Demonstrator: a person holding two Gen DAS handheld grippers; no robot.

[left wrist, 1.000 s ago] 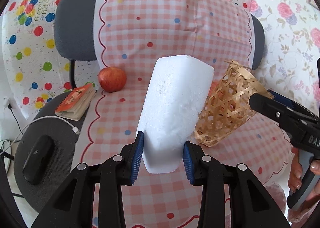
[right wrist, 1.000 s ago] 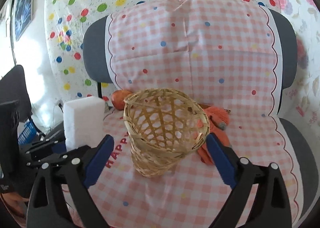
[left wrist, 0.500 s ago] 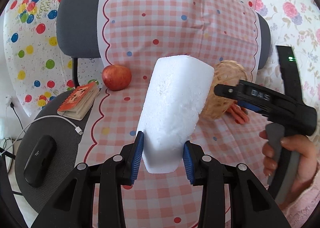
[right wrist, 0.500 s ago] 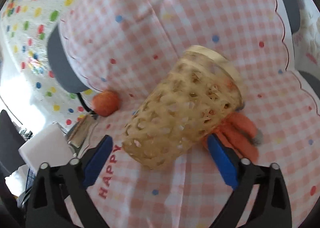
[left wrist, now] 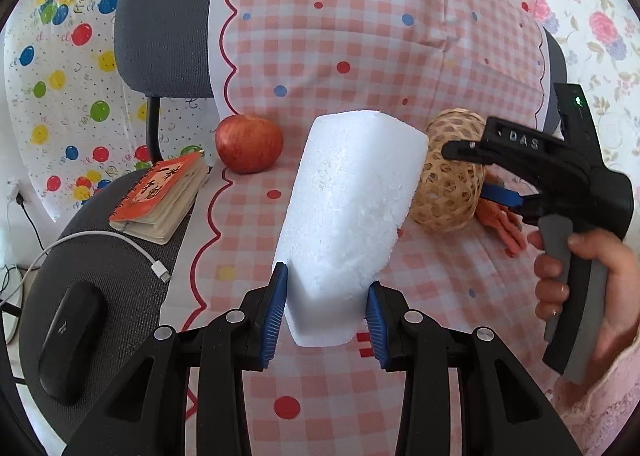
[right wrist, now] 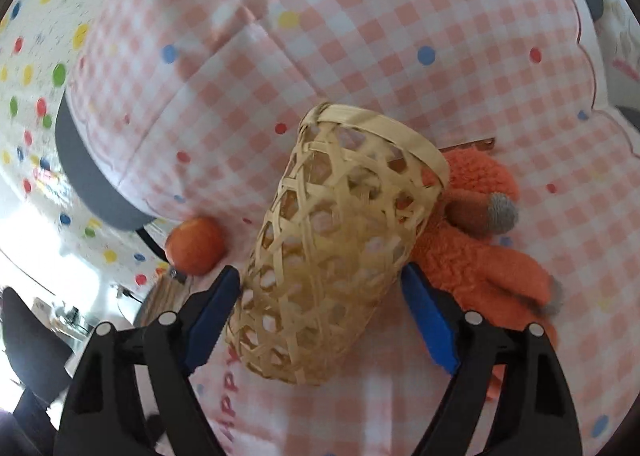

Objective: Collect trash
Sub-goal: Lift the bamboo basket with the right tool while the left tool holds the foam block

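My left gripper (left wrist: 326, 280) is shut on a white foam block (left wrist: 348, 207), which stands up out of the jaws above the pink checked cloth. A woven bamboo basket (right wrist: 332, 248) lies tipped on the chair seat, its rim turned away from the right wrist camera. My right gripper (right wrist: 320, 272) straddles the basket's lower half and its jaws are closing. The blue pads (right wrist: 216, 304) sit right at the basket's sides, and I see no firm press. In the left wrist view the same basket (left wrist: 448, 191) shows just right of the foam.
An orange plush toy (right wrist: 480, 256) lies against the basket's right side. An apple (left wrist: 249, 149), a small orange booklet (left wrist: 160, 195), a white cable (left wrist: 160, 270) and a black case (left wrist: 72, 340) sit at the left of the seat. A hand (left wrist: 600, 276) holds the right gripper.
The right gripper swung in over the basket and rolled; the basket went from mouth-up to lying between narrower jaws. The left gripper drifted slightly forward, still holding the foam.
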